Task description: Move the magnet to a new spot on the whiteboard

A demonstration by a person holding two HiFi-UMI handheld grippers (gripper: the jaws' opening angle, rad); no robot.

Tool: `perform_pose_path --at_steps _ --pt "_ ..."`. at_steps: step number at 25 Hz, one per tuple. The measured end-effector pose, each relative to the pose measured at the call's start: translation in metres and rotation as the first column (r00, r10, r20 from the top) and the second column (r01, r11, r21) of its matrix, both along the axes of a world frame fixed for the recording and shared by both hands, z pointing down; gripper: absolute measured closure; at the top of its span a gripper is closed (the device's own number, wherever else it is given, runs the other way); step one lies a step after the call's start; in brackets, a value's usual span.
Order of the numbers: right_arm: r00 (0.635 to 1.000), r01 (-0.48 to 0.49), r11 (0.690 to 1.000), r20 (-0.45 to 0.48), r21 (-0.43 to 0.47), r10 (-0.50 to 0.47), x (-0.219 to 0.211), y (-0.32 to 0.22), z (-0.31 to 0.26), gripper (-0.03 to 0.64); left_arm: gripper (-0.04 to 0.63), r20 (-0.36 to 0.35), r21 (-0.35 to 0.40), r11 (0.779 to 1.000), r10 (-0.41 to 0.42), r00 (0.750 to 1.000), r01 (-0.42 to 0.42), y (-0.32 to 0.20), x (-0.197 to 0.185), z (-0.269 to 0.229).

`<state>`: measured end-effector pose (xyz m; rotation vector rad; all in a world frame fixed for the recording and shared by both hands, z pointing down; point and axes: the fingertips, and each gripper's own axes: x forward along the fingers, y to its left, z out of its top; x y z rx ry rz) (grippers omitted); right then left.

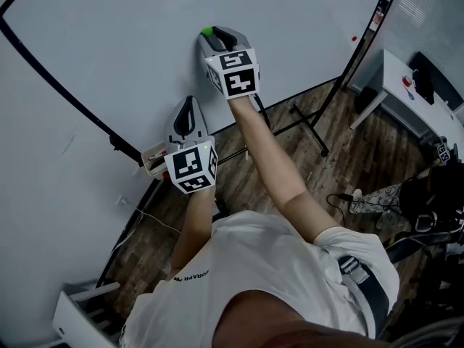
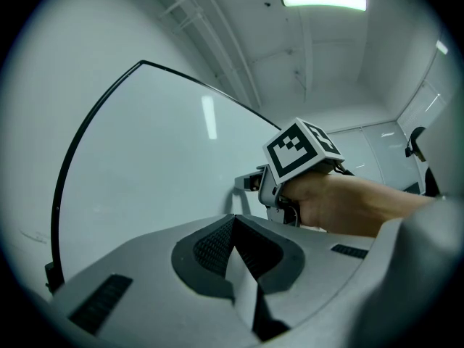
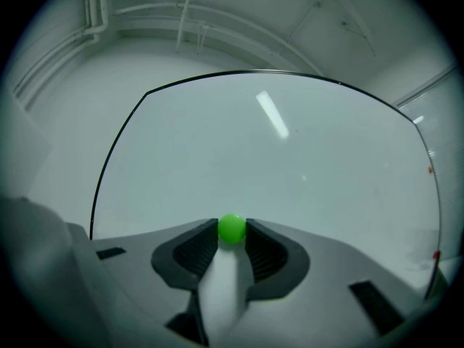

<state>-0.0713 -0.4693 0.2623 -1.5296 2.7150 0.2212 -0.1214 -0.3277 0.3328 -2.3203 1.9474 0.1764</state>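
So the little green magnet (image 3: 232, 228) sat right at the tips of the right gripper (image 1: 212, 36), wedged between the two jaws. The dark pads (image 3: 262, 252) were pressed on it from both sides, so the jaws were closed on the magnet. It was up against the whiteboard (image 1: 109, 42), low down and about the middle of the board in the right gripper view.

The magnet looked like a small round ball, smooth, glossy and bright green. The jaws were matte grey plastic with black ribbed pads set into curved pockets. The whiteboard was flat and shiny enough to reflect a ceiling light strip, with a thin black frame (image 3: 116, 143) round it.

The left gripper (image 1: 187, 111) was lower down, pointed at the board and well apart from the magnet. Its jaws were closed tip to tip with nothing between them. Each gripper carried a cube (image 1: 192, 167) of black-and-white square markers, and the floor (image 1: 348, 158) below was dark wood plank.
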Motion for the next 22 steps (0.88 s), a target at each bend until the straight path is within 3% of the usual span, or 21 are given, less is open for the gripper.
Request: perform_pose_path --at_steps 22 --pt "0.995 0.030 0.999 0.092 0.023 -0.032 0.042 0.063 -0.019 0.491 0.592 0.001 0.018 0.999 0.051 0.999 -0.051 0.028 0.034 -0.015"
